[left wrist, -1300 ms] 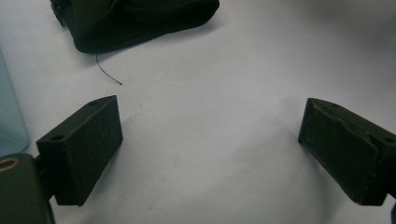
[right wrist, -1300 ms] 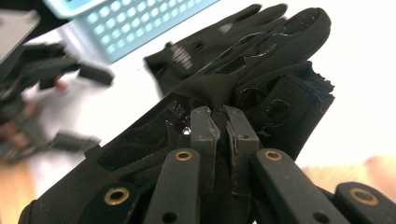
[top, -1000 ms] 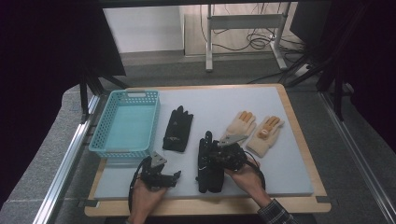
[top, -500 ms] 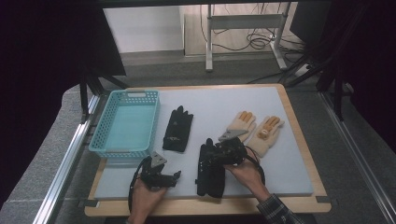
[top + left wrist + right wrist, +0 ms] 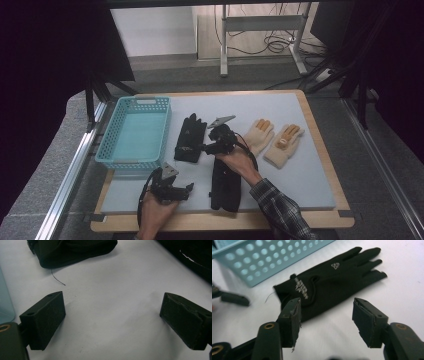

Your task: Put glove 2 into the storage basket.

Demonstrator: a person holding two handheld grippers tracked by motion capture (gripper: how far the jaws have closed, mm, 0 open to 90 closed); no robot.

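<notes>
A: Right gripper, jaws just spread and empty, faces the black glove beside the basket.

B: Glove lies fingers toward the bench's far edge, probably; left gripper idles agape.

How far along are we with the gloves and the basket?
Nothing looks done yet: the blue basket holds no glove. The right gripper, whose jaws have just been opening, is open at the far black glove with nothing gripped. The left gripper waits open. The near black glove and both beige gloves still lie on the table.
</notes>
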